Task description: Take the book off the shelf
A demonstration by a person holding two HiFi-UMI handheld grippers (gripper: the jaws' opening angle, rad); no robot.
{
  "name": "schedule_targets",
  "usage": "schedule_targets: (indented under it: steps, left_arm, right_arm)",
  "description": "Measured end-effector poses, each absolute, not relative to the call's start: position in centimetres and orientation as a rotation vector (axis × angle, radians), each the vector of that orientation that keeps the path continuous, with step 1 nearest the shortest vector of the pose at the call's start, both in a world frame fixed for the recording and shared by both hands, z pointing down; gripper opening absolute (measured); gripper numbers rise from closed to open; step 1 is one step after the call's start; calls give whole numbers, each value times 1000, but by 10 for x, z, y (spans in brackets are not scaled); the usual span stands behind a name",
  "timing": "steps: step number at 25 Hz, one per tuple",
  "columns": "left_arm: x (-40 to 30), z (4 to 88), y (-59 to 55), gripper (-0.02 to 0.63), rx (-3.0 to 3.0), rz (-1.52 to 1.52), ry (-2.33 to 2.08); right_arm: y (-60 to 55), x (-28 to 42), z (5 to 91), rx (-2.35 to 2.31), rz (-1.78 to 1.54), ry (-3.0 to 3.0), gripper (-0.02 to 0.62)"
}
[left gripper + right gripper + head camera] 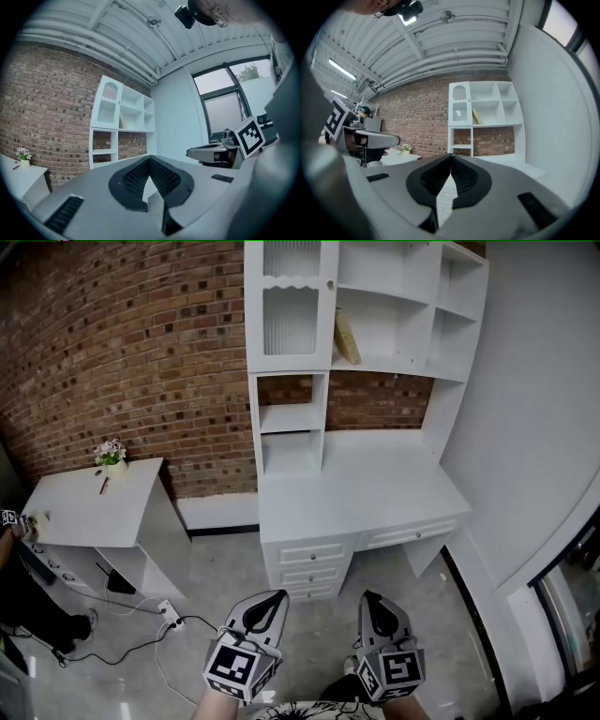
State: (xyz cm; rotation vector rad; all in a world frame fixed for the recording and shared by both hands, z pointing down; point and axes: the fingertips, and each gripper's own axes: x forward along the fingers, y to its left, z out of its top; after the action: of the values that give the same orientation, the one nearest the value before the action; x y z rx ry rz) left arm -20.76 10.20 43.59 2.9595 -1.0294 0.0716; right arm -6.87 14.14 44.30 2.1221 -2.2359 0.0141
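Slim tan book (347,336), boxy white shelf (398,366)

book (347,336) on shelf (398,364) above desk (366,486)

Potted flowers (111,454) (pale blooms) on side table (80,514)

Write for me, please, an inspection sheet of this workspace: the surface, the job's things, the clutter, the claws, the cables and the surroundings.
Surface: white desk under the shelf; nothing seen on its top.
Job's things: book leans in an open upper compartment of the shelf, untouched.
Clutter: flower pot and a small red thing on the side table.
Grippers: left claw and right claw both shut and empty, held low, far from the shelf.
Cables: power strip and loose cables on the floor.
Surroundings: brick wall; a person at the left edge.
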Motion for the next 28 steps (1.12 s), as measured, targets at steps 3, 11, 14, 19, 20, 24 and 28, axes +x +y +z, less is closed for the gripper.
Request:
schedule_targets:
  steps: [3,11,14,19,20,24,28]
  left_arm:
    - [-186,428,69,9,2897,15,-1161]
    - [-100,415,-4,11,2775,-6,-1371]
    - [-62,414,-25,11,2735,-3,-1411]
    - [-11,417,-49,11,2703,27,-1429]
    - [-4,418,-56,11,2706,42,-1430]
    - [13,423,-89,9,2686,93,-1449]
    - [26,430,-127,11,2685,99,-1431]
  right_arm:
    - [108,-39,441,2068,1,-2297,2]
    - [18,76,421,1996,-9,-2384,2]
    - [-7,119,419,1964,9,-2397,2]
    - [-43,182,416,1939,-16,-2383,2]
    - [-52,193,415,1948,-16,-2378,2]
    - [-85,212,417,1909,-4,-2382,2]
    - [-126,218,421,1878,-42,-2360,2]
